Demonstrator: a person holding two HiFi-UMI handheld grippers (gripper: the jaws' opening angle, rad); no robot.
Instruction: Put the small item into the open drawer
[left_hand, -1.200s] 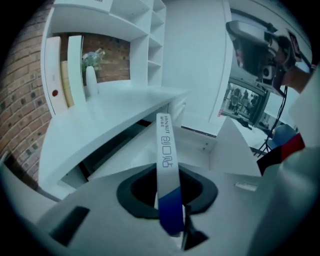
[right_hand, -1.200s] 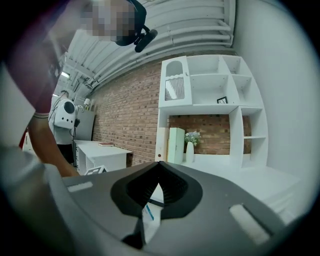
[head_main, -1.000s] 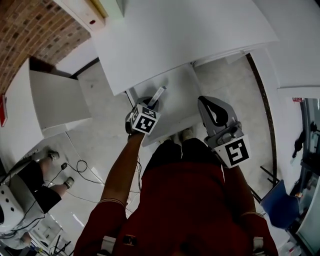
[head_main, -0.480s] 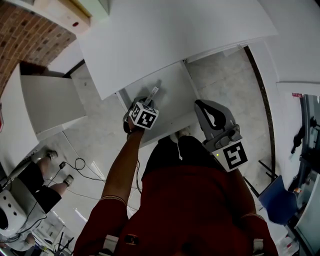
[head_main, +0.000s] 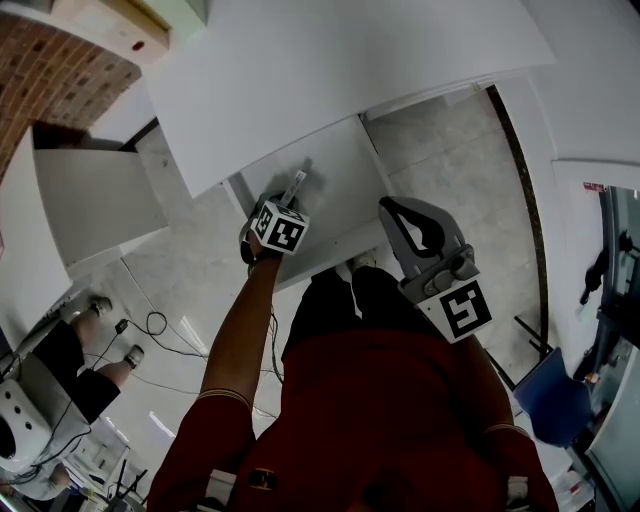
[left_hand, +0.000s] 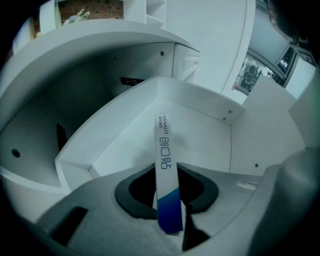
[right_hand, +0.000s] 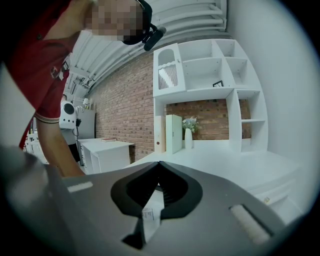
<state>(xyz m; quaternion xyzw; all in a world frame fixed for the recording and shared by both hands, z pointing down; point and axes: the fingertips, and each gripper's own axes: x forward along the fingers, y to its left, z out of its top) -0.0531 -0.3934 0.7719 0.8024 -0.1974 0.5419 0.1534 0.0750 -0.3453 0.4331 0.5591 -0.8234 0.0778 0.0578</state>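
Note:
A thin white strip with a blue end (left_hand: 163, 145) stands between the jaws of my left gripper (left_hand: 169, 169), which still grip its blue end while they are opening. Its white end points over the floor of the open white drawer (left_hand: 120, 145). In the head view the left gripper (head_main: 291, 200) hangs over that drawer (head_main: 345, 165), just under the desk edge, with the strip (head_main: 296, 185) sticking out ahead. My right gripper (head_main: 400, 212) hovers beside the drawer's right end; in its own view the right gripper (right_hand: 159, 164) is shut and holds nothing.
The white desk top (head_main: 330, 70) overhangs the drawer's far part. A low white cabinet (head_main: 90, 200) stands at the left, cables (head_main: 150, 328) lie on the tiled floor, and another person's legs (head_main: 70, 360) show at lower left. A blue chair (head_main: 560, 400) sits at lower right.
My left gripper has carried the strip a little further forward over the drawer. The right gripper has drifted slightly the same way and stays shut.

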